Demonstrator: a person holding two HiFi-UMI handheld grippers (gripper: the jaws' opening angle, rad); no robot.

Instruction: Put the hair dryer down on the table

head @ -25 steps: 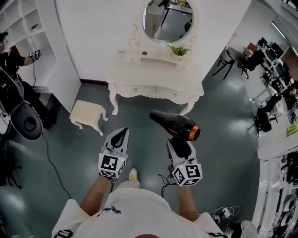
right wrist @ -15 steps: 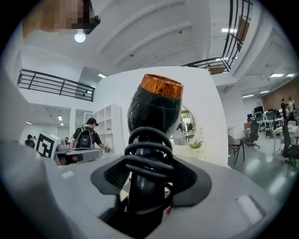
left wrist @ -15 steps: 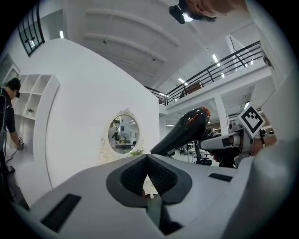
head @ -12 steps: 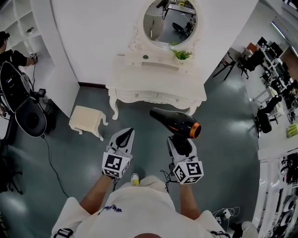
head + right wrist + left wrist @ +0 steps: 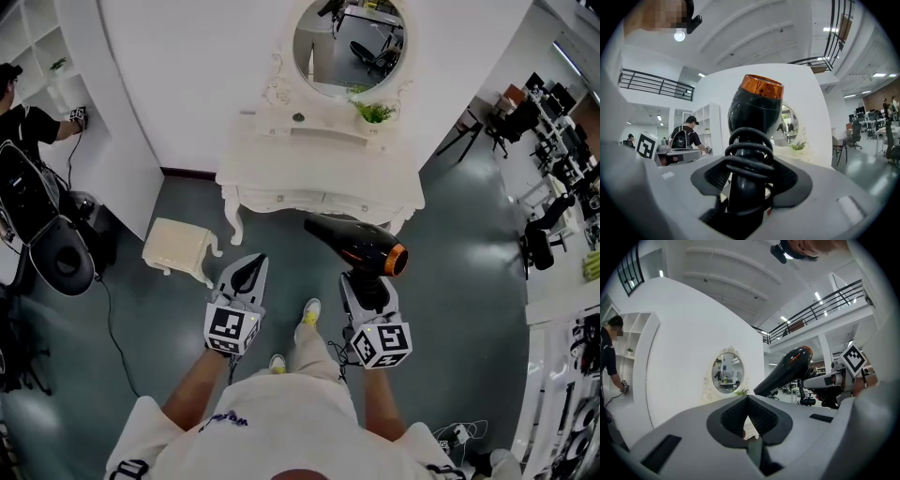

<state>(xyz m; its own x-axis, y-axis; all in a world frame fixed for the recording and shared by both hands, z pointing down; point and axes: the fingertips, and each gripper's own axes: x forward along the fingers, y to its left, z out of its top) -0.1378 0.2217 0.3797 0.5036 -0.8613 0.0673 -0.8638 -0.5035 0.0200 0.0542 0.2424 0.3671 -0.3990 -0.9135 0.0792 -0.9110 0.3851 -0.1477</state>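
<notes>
Closest to you, your two forearms reach forward side by side, each carrying a gripper with its marker cube. Your left gripper (image 5: 247, 269) holds nothing; in the left gripper view its jaws (image 5: 746, 398) are pressed together at the tips. Your right gripper (image 5: 367, 287) is pinching the black handle of the hair dryer (image 5: 357, 245), with the jaws set wide around it. In the right gripper view the handle stands upright between the pads, and a coiled black cord (image 5: 749, 153) is looped round it just above the jaws. The dryer's body (image 5: 754, 110) rises above that, showing its orange ring (image 5: 762, 87).

The hair dryer is in the air, not on the table. From the head view its orange end (image 5: 397, 260) points to your right and its nozzle angles toward the table's front edge. One yellow shoe (image 5: 308, 314) shows on the dark floor between the grippers.

Further out, a small cream stool (image 5: 176, 246) stands left of the white table (image 5: 314, 167). A small green plant (image 5: 375, 113) sits on the table's raised back shelf, under an oval mirror (image 5: 349, 45). Far left, a person (image 5: 26, 123) in black stands by white shelves (image 5: 42, 42).
</notes>
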